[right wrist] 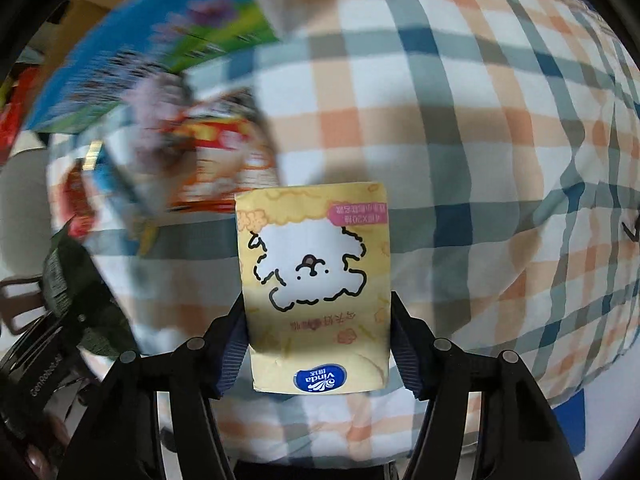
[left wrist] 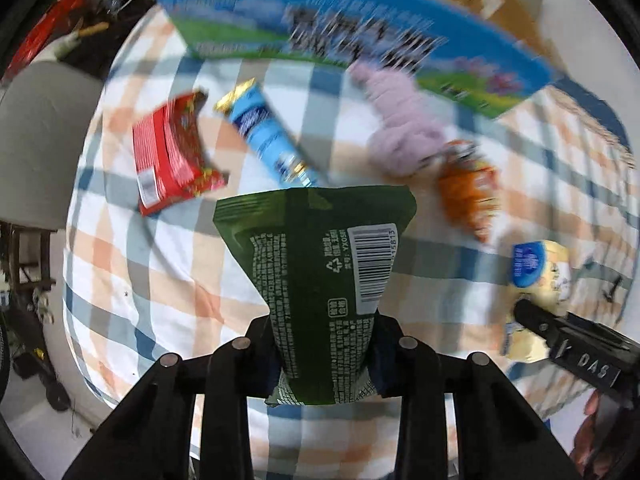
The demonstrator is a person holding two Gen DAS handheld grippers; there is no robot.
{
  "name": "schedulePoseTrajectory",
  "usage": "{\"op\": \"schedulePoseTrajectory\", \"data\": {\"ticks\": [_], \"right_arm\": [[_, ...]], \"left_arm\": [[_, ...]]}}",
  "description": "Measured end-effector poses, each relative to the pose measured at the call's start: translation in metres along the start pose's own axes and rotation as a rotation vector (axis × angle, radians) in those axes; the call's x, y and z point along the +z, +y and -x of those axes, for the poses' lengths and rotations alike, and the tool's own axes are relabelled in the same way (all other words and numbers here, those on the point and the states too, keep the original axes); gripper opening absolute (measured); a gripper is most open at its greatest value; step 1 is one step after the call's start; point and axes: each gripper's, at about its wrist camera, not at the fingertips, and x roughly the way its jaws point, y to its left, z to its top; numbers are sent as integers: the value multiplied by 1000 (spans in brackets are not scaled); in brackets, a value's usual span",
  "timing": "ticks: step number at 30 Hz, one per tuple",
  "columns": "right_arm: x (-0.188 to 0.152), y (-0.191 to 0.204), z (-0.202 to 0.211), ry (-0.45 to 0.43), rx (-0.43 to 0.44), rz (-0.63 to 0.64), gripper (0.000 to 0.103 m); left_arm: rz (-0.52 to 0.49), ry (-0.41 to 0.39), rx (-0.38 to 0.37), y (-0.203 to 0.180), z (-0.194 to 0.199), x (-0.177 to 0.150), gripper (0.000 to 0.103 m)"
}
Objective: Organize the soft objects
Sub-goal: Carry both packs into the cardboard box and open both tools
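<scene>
- Left gripper (left wrist: 322, 344) clamped on the lower end of a green snack pouch (left wrist: 316, 268); pouch held up off the checked cloth (left wrist: 132, 272), barcode face toward the camera.
- Right gripper (right wrist: 320, 344) clamped on a yellow tissue pack (right wrist: 316, 276), also lifted clear of the cloth; jaws pressing both long sides.
- Pouch judged light, crinkly, air-filled; film likely slippery, so a hold across the sealed end looks safest. Squeezing the belly risks crushing the contents.
- Tissue pack judged light and soft, compressing under the pads; a mid-body pinch should hold without harm.
- Readable: "Vinda" on a blue oval at the pack's near end, a cartoon dog, "20" in the pink label. On the pouch, barcode digits ending "5613", recycling mark; fine print too small.
- On the cloth beyond: red packet (left wrist: 168, 152), blue tube-shaped packet (left wrist: 266, 136), lilac plush (left wrist: 400, 128), orange packet (left wrist: 468, 192), all blurred.
- Blue-and-green printed box (left wrist: 340, 36) behind them; lettering smeared, unreadable.
</scene>
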Motion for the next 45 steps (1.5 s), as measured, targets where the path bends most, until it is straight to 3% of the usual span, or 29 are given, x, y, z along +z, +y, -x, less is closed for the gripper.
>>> {"op": "schedulePoseTrajectory", "data": {"ticks": [3, 9, 12, 18, 25, 33, 45], "right_arm": [[-4, -2, 43, -42, 57, 25, 66], [-1, 36, 127, -158, 155, 63, 66], [20, 69, 137, -212, 152, 78, 65], [78, 124, 150, -310, 99, 82, 66], [170, 156, 130, -321, 69, 37, 65], [268, 161, 65, -254, -1, 22, 65], [339, 169, 6, -181, -74, 92, 66]], "left_arm": [[-33, -52, -25, -11, 37, 1, 30], [-133, -147, -51, -4, 115, 62, 30], [-169, -173, -65, 12, 124, 114, 30], [-231, -216, -63, 27, 135, 186, 30], [-244, -156, -79, 43, 108, 272, 30], [-251, 6, -154, 32, 38, 348, 30], [-279, 157, -226, 15, -33, 402, 31]]}}
